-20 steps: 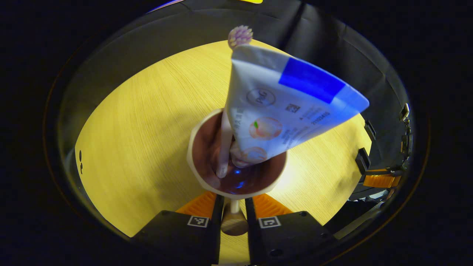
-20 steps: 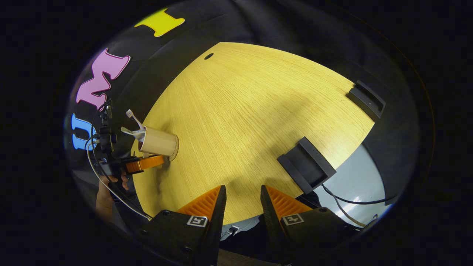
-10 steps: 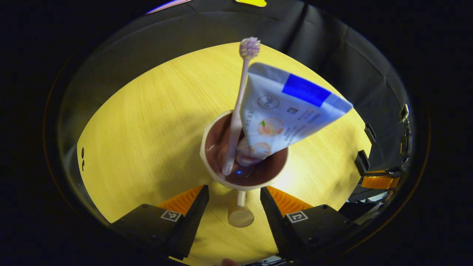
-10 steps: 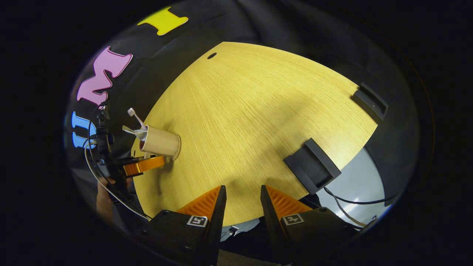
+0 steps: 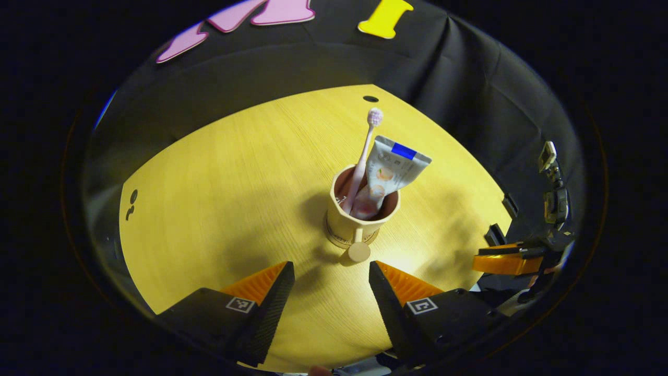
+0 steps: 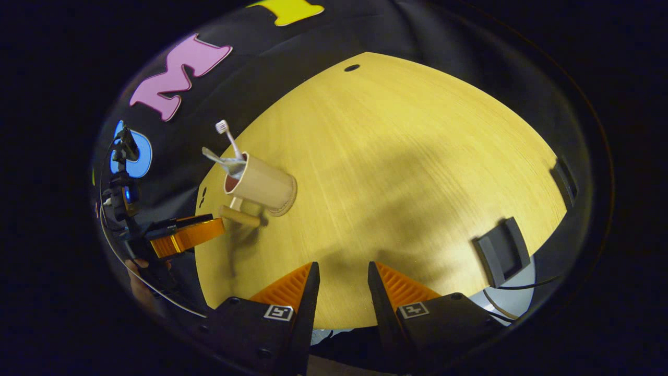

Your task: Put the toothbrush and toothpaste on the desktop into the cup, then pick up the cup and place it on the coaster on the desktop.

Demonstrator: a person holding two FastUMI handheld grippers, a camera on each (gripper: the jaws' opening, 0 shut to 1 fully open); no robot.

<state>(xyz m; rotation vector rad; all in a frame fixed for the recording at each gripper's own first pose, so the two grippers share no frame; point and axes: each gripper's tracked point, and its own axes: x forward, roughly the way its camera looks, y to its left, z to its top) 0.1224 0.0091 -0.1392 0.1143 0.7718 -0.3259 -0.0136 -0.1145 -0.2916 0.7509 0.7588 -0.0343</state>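
Left gripper view has the cup [image 5: 362, 216] standing upright near the middle of the yellow bench [image 5: 209, 209], seated on a round coaster [image 5: 339, 241] whose edge peeks out under its base. Inside the cup, the toothbrush [image 5: 364, 156] leans with its bristle head up and away from the camera, and the toothpaste [image 5: 389, 175] tube stands beside it, cap end down, flat crimped end fanned out above the rim. The cup's handle, a short peg with a round knob [image 5: 359, 252], points toward the left gripper [image 5: 331, 282], which sits just short of the cup with its jaws spread wide and nothing between them, the knob lying ahead of the gap. Right of the cup, at the bench edge, the right gripper [image 5: 503, 261] appears. In the right gripper view the cup [image 6: 261, 184] stands at the far left of the bench [image 6: 391, 172], the right gripper [image 6: 342, 287] well apart from it, jaws narrowly parted and empty, over the near bench edge
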